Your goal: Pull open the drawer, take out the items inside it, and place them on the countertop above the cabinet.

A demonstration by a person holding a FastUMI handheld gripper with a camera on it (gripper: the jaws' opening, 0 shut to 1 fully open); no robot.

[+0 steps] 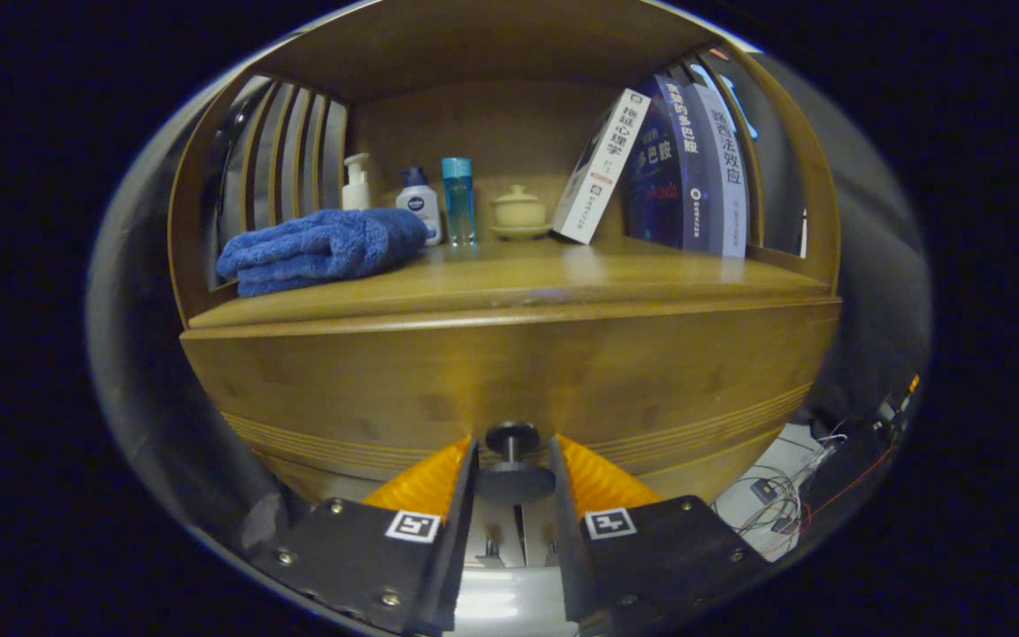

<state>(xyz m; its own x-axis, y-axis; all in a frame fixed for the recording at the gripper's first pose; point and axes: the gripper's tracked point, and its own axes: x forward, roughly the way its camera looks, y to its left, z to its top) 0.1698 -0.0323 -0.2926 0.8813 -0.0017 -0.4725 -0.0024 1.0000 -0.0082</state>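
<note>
Right now the gripper (514, 456) has its orange fingers (425, 482) on either side of the dark drawer knob (512, 440), though whether both press on it cannot be told. On the surface (563, 274) above the drawer front (509, 372) lie a folded blue towel (319, 248), bottles (458, 199) (three in a row), a lidded cup (519, 211) and leaning books (669, 168).

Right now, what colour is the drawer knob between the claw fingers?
Black knob, clearest in the gripper view.
</note>
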